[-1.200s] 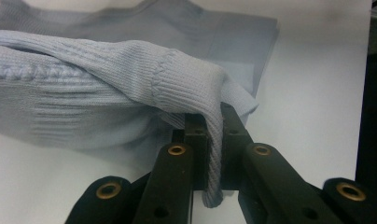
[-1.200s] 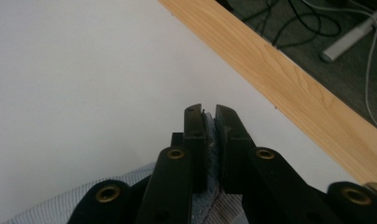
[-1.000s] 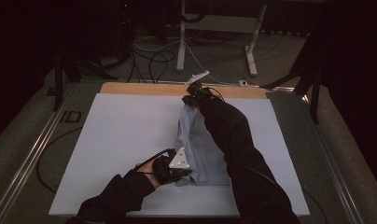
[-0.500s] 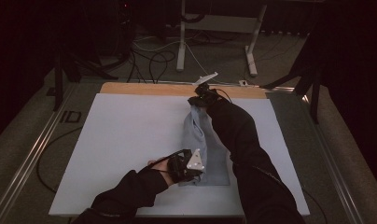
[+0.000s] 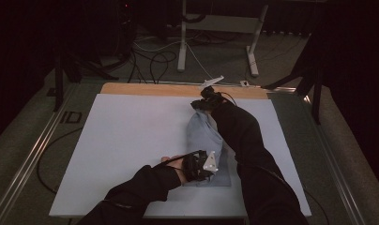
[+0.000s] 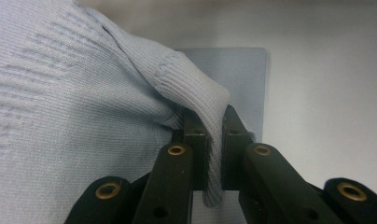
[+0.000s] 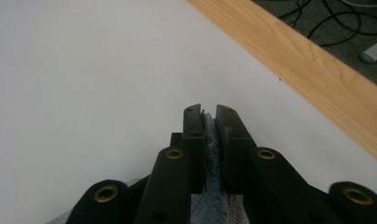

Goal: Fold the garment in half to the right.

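Note:
A pale blue knitted garment [image 5: 202,133] lies folded lengthwise on the white table top [image 5: 131,136], right of the middle. My left gripper [image 5: 207,165] is at its near end, shut on a ribbed edge of the pale blue garment [image 6: 65,93], which folds over between the two jaws. My right gripper [image 5: 200,104] is at the garment's far end, close to the wooden strip [image 5: 150,89], and it is shut on a thin edge of the blue cloth [image 7: 215,186]. A flat layer of the garment [image 6: 238,74] lies on the table beyond the left jaws.
Bare white table top [image 7: 84,70] spreads wide to the left of the garment. A wooden strip [image 7: 312,65] borders the table's far edge. Behind it, cables [image 5: 155,56] and a white stand's legs [image 5: 216,28] are on the dark floor. Metal rails [image 5: 33,154] run along the table's sides.
My left gripper has carried the garment's near edge to the right, over the garment. My right gripper has moved slightly away, toward the wooden strip, stretching the cloth.

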A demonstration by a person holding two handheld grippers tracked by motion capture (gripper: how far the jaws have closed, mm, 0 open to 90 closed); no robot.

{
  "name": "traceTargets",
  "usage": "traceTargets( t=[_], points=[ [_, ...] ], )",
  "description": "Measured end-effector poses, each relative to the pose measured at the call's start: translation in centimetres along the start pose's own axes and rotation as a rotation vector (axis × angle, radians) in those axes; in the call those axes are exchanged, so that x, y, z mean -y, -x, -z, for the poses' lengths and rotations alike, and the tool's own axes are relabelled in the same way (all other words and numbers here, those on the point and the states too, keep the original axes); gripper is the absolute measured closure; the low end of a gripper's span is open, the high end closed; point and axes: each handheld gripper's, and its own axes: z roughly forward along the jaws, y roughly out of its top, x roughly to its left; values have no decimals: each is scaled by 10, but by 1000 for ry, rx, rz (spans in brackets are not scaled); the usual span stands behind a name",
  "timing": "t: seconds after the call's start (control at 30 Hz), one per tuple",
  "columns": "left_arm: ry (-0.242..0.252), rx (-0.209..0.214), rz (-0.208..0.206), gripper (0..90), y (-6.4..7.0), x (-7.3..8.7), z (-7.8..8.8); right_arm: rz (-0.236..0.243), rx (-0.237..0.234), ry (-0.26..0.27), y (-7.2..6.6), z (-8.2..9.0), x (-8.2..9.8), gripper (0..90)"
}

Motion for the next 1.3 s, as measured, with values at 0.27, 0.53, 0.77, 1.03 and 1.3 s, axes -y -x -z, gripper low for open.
traceTargets(
  t=[0.27,0.53,0.77,1.03,1.3],
  points=[
    [-24,17,-31,861,2,-10,-5,-24,-11,16,8,3,11,838],
    [20,107,-7,671,3,-16,-12,-61,10,39,18,15,19,452],
    [39,133,6,529,3,-19,-13,-84,-8,35,22,26,25,138],
    [53,151,-10,425,5,-24,-6,-96,23,91,24,39,33,98],
    [79,157,10,390,2,-22,9,-106,11,103,20,51,41,98]
  ],
)
